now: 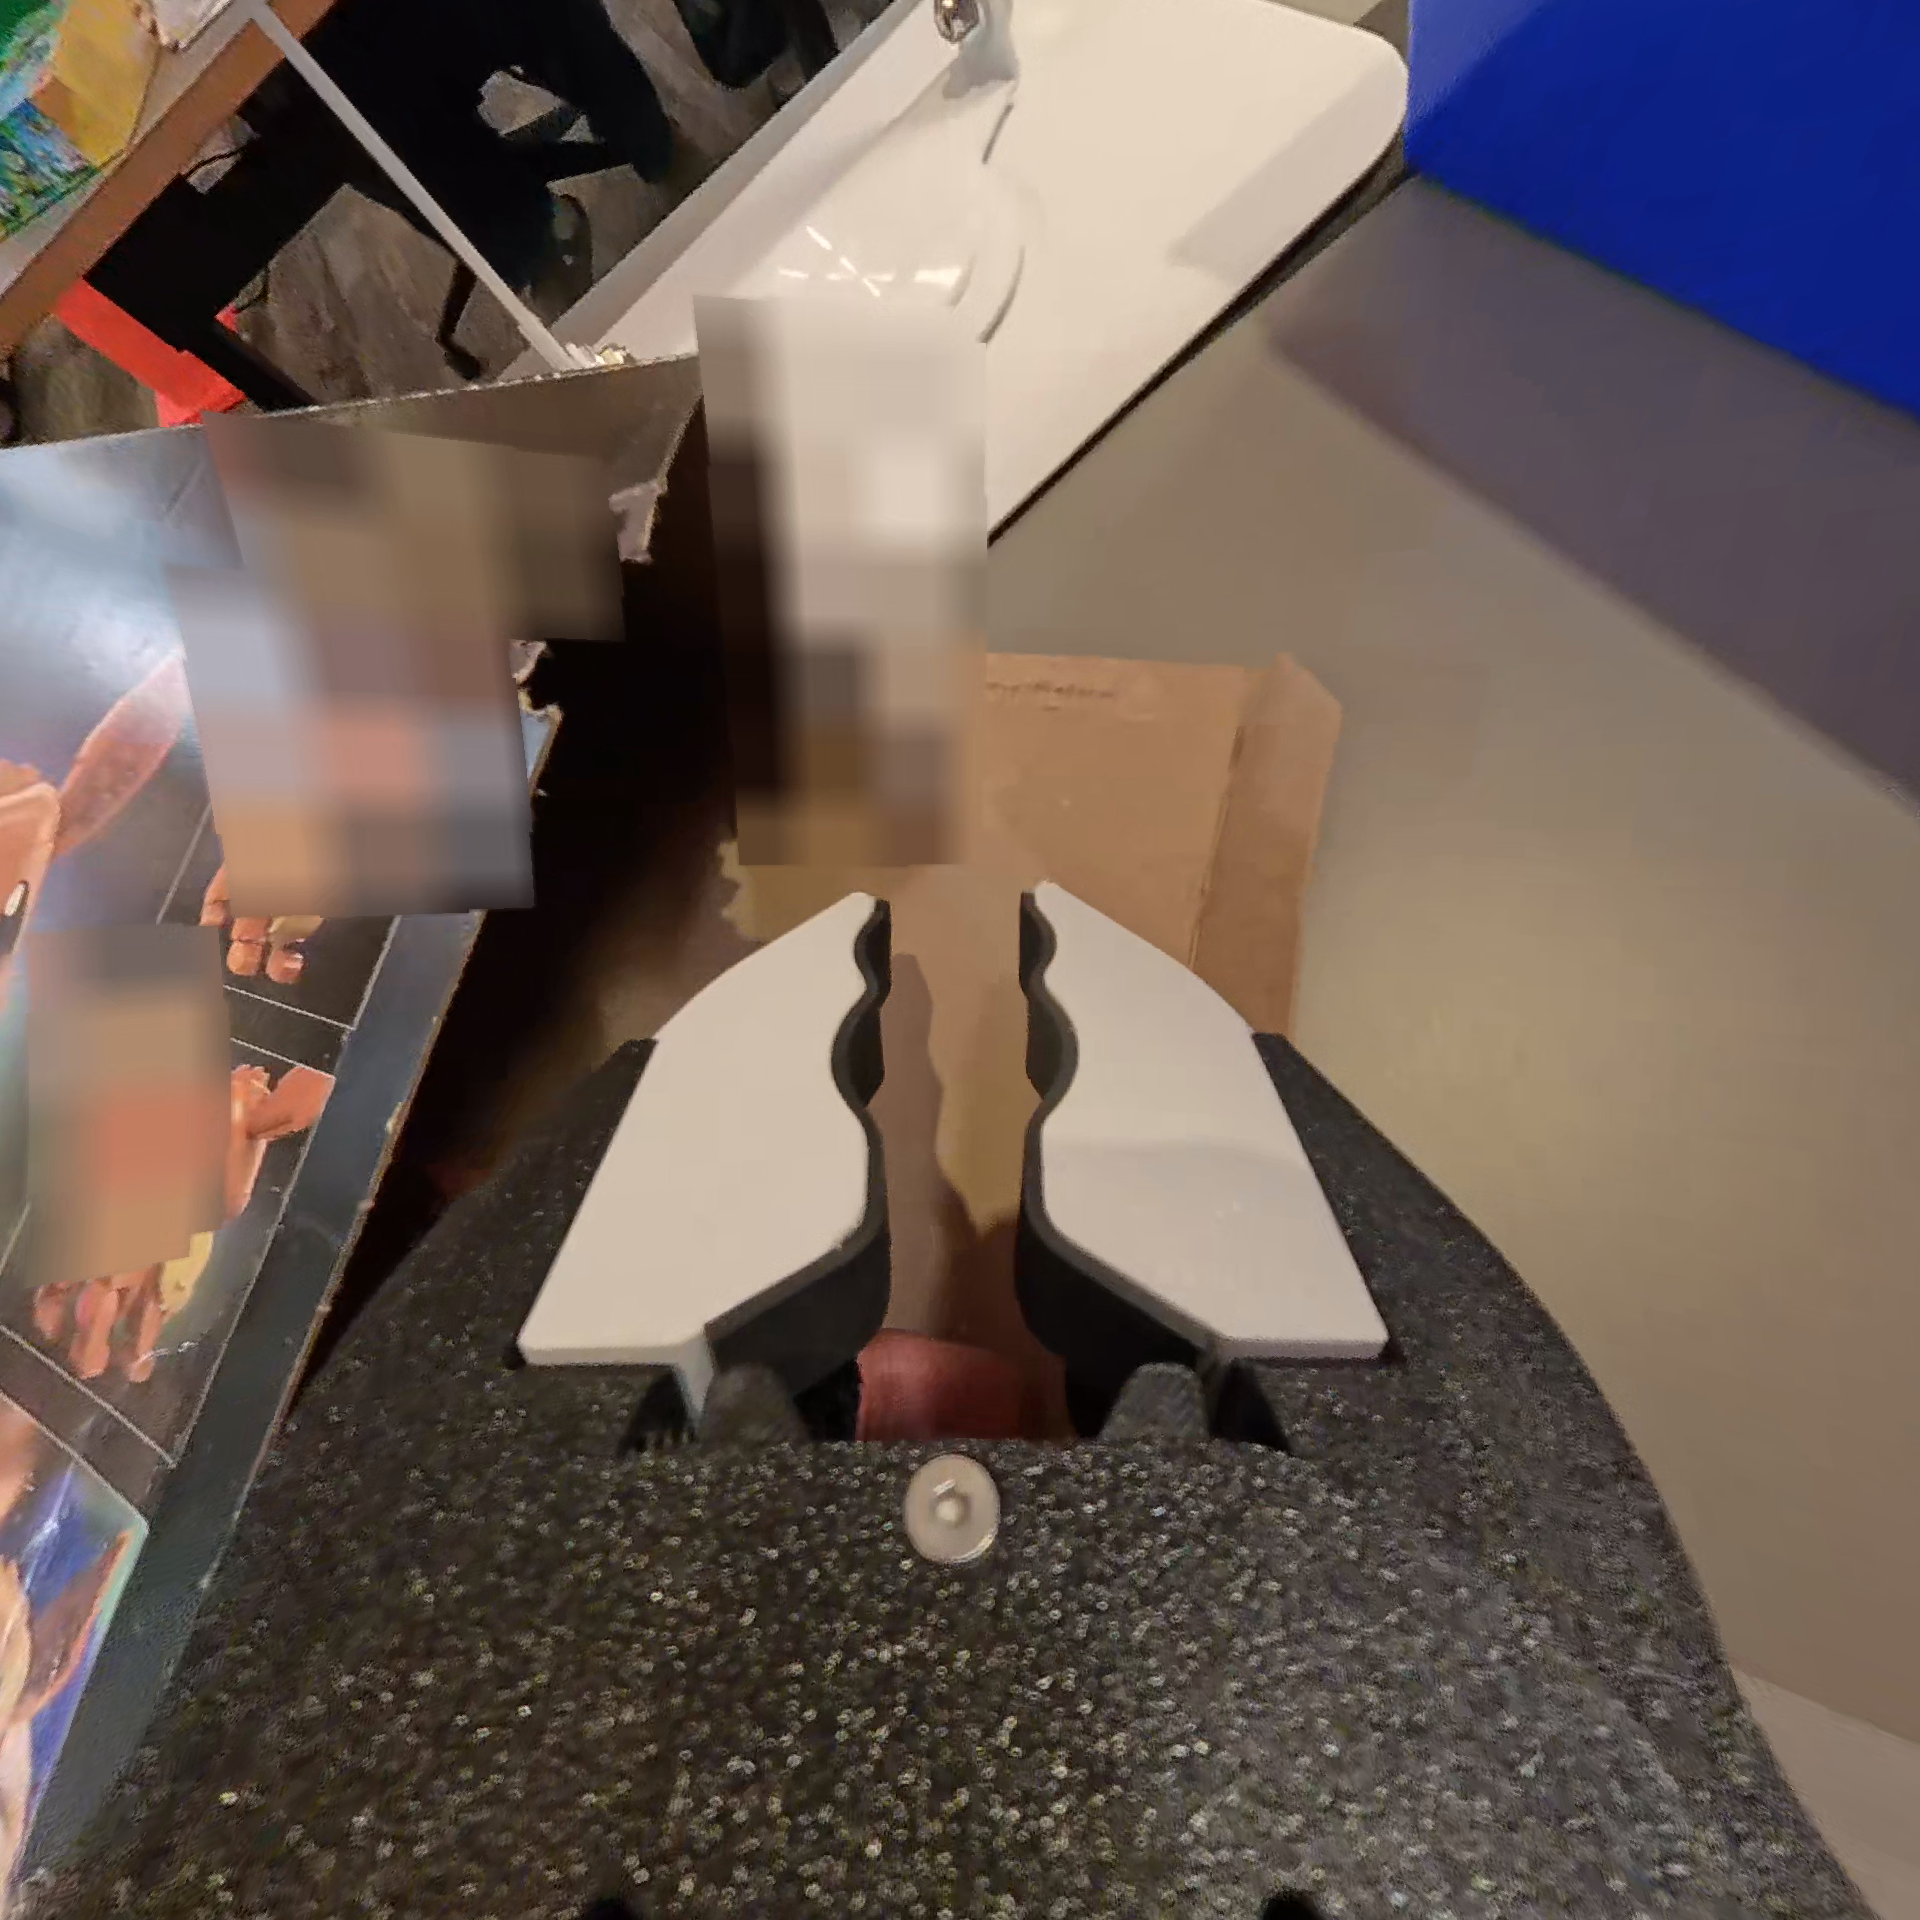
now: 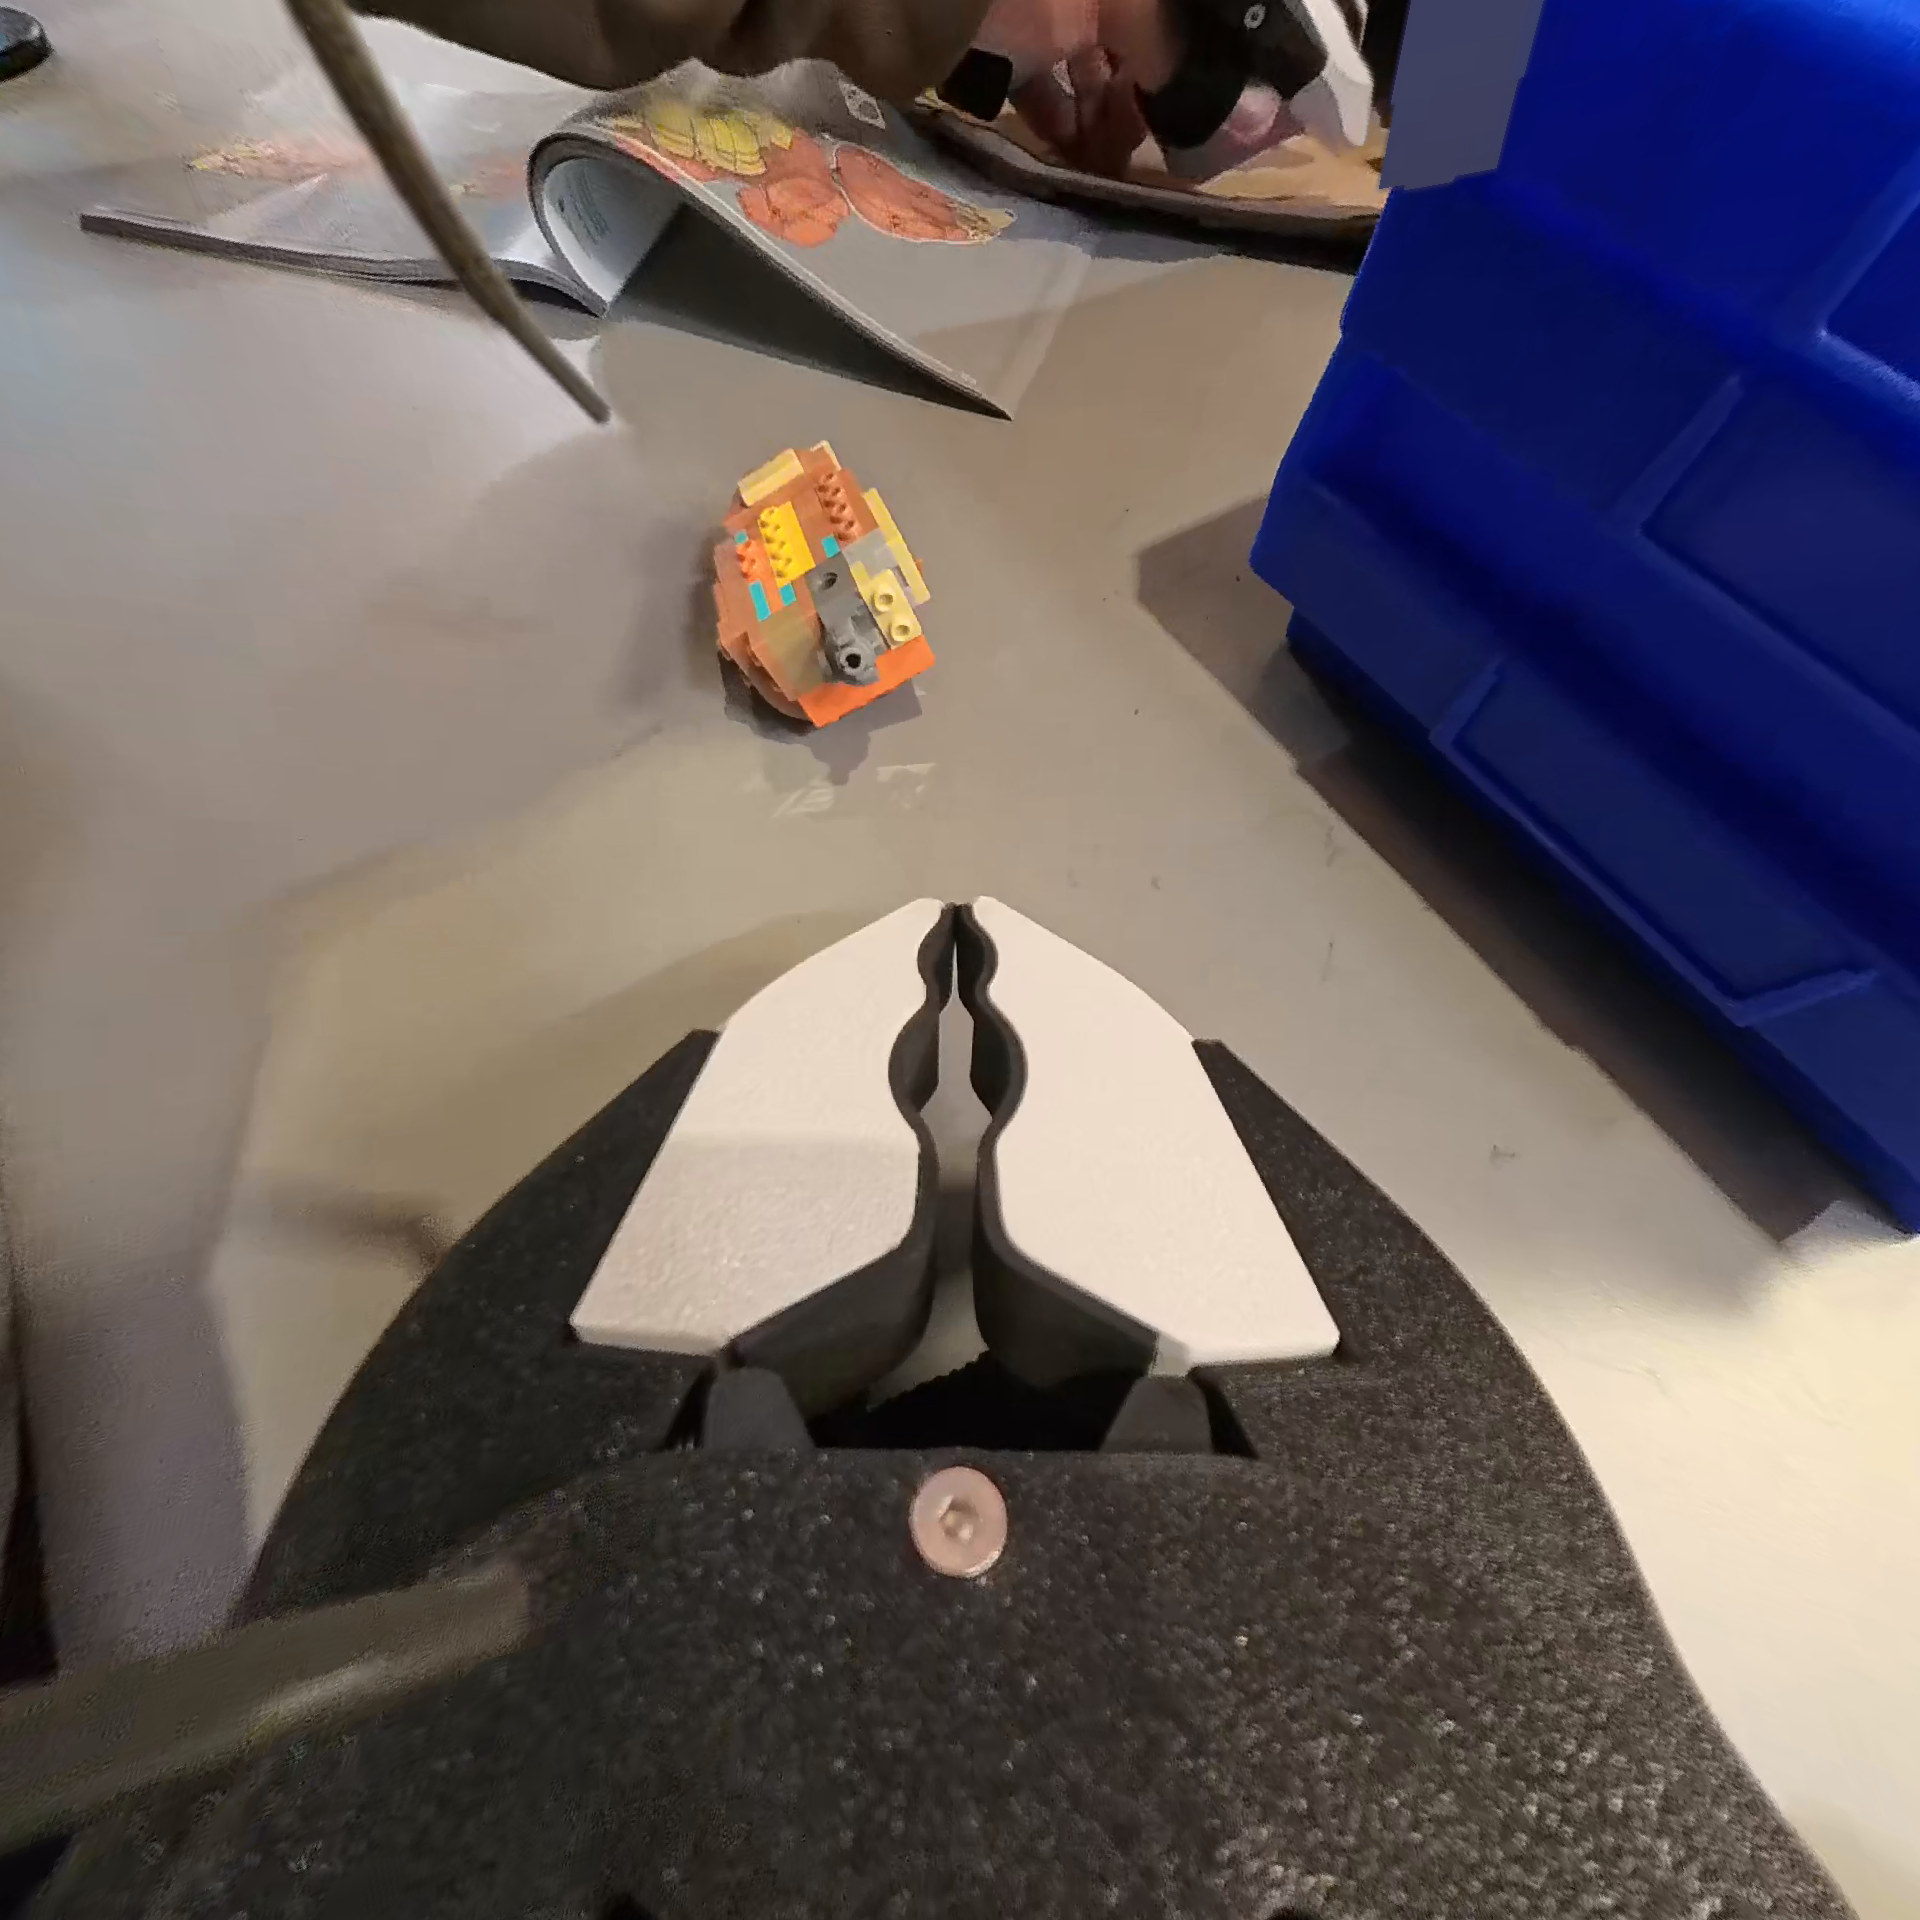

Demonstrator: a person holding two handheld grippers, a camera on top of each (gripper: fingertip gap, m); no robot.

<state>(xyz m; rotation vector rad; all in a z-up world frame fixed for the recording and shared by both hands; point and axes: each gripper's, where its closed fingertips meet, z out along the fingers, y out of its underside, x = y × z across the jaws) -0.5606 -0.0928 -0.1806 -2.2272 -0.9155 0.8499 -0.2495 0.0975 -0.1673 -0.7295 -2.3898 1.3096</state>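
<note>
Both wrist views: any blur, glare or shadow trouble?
Left wrist view: printed box and background smeared by motion blur, mosaic patches overlaid, glare streaks on the white stand base; left gripper sharp. Right wrist view: brick model fairly sharp, booklet and blue bin soft, fisheye-bent; right gripper casts broad soft shadows on the table.

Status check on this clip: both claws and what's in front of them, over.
Left claw open over a cardboard box flap. Right claw shut, empty, brick model ahead on the table. Blue bin to its right.
</note>
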